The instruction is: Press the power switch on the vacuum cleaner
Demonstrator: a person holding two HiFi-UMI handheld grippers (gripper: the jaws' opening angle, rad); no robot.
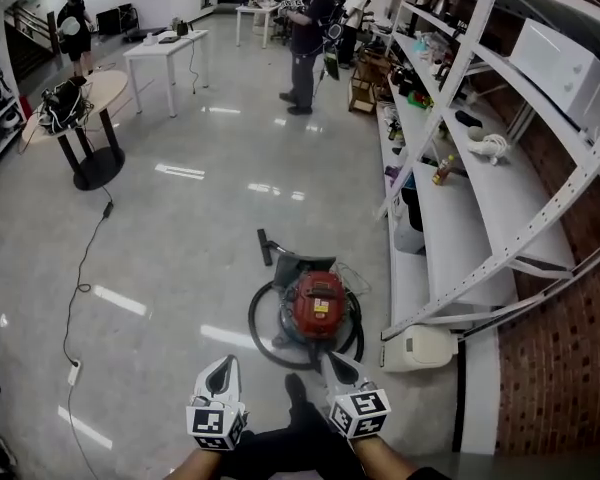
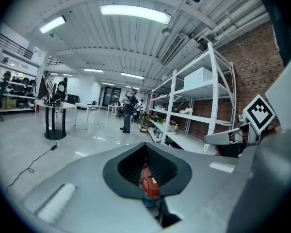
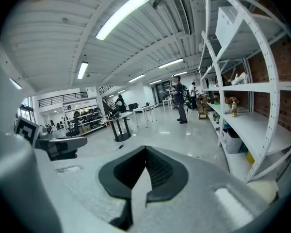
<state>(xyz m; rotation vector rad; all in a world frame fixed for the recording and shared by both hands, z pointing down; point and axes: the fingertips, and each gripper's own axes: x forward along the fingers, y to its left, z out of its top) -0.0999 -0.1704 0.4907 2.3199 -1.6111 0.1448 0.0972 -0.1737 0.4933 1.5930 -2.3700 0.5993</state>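
Note:
A red canister vacuum cleaner [image 1: 318,306] sits on the glossy floor beside the shelving, with its black hose [image 1: 256,326] looped around it. I cannot make out its power switch. Both grippers hover near the bottom of the head view, just short of the vacuum. My left gripper [image 1: 223,361] is to the vacuum's near left and my right gripper [image 1: 333,358] just at its near edge. The left gripper [image 2: 146,145] is shut and empty, and the red vacuum [image 2: 149,186] shows through the hollow behind its tips. The right gripper [image 3: 145,148] is shut too, with bare floor beyond.
White shelving [image 1: 460,218] runs along the right, with a white canister [image 1: 418,348] at its foot. The vacuum's floor nozzle [image 1: 265,246] lies just beyond it. A black cable [image 1: 80,288] trails on the left floor. A round table [image 1: 90,98], white tables and people [image 1: 305,38] stand far back.

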